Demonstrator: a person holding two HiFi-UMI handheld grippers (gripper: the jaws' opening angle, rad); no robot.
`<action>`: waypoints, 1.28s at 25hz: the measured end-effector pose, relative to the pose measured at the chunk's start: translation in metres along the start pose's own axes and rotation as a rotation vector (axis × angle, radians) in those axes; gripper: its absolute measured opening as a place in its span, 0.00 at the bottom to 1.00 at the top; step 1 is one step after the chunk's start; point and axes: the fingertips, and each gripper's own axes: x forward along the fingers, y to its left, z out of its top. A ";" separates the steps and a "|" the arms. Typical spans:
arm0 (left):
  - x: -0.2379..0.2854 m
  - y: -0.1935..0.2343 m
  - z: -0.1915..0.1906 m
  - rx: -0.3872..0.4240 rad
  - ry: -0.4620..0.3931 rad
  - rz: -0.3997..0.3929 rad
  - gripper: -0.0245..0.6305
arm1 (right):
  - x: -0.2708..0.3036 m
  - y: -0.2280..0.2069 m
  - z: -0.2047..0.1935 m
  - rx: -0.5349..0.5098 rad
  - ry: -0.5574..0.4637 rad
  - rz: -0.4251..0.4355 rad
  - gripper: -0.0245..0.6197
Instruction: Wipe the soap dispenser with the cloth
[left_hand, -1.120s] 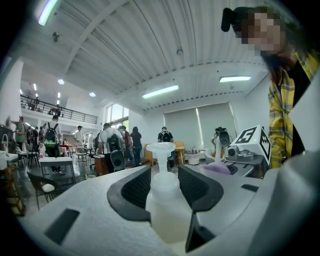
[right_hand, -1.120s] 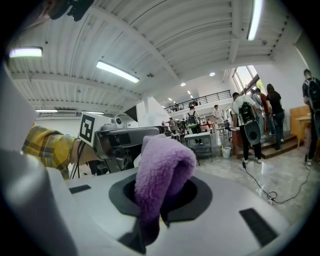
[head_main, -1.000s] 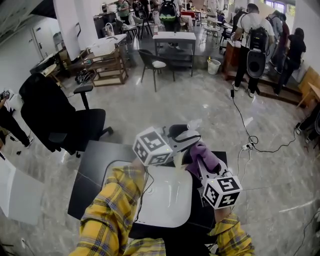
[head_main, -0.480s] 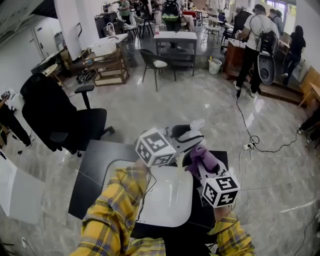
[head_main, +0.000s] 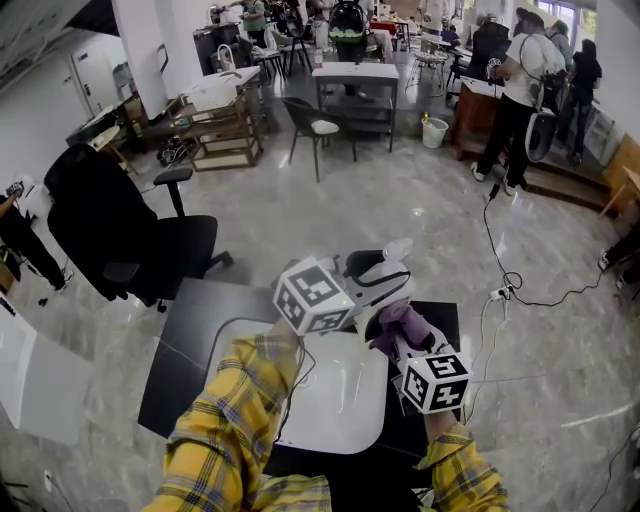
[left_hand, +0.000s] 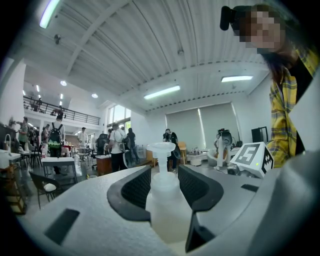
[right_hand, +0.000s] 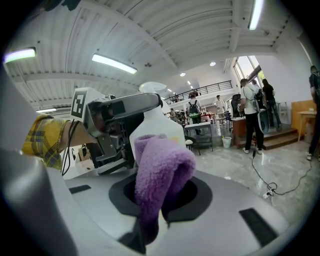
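Observation:
A translucent white soap dispenser (left_hand: 165, 205) with a pump head (left_hand: 161, 148) stands upright between the black pads of my left gripper (left_hand: 165, 182), which is shut on its body. In the head view the left gripper (head_main: 383, 278) holds the dispenser (head_main: 392, 252) above the table's far edge. My right gripper (right_hand: 162, 195) is shut on a folded purple cloth (right_hand: 161, 172). The cloth lies against the dispenser's white side (right_hand: 159, 125). From the head view the cloth (head_main: 402, 322) sits just below the dispenser, ahead of the right gripper (head_main: 408, 338).
A white rounded tray-like thing (head_main: 335, 395) lies on the black table (head_main: 185, 345) under both arms. A black office chair (head_main: 120, 235) stands to the left. A cable (head_main: 505, 280) runs over the floor on the right. People stand far back (head_main: 520, 75).
My right gripper has sunk a little with the purple cloth along the dispenser's side. The left gripper and the dispenser have stayed put. People in the background have shifted.

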 end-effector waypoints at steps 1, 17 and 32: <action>0.000 0.000 0.000 0.000 0.000 0.000 0.29 | 0.001 0.000 -0.003 0.001 0.006 -0.001 0.15; 0.007 -0.002 0.004 0.000 -0.002 0.009 0.29 | 0.006 -0.017 -0.032 0.030 0.065 -0.002 0.15; 0.005 -0.002 0.006 0.001 -0.007 0.019 0.29 | 0.018 -0.027 -0.083 0.067 0.199 -0.023 0.15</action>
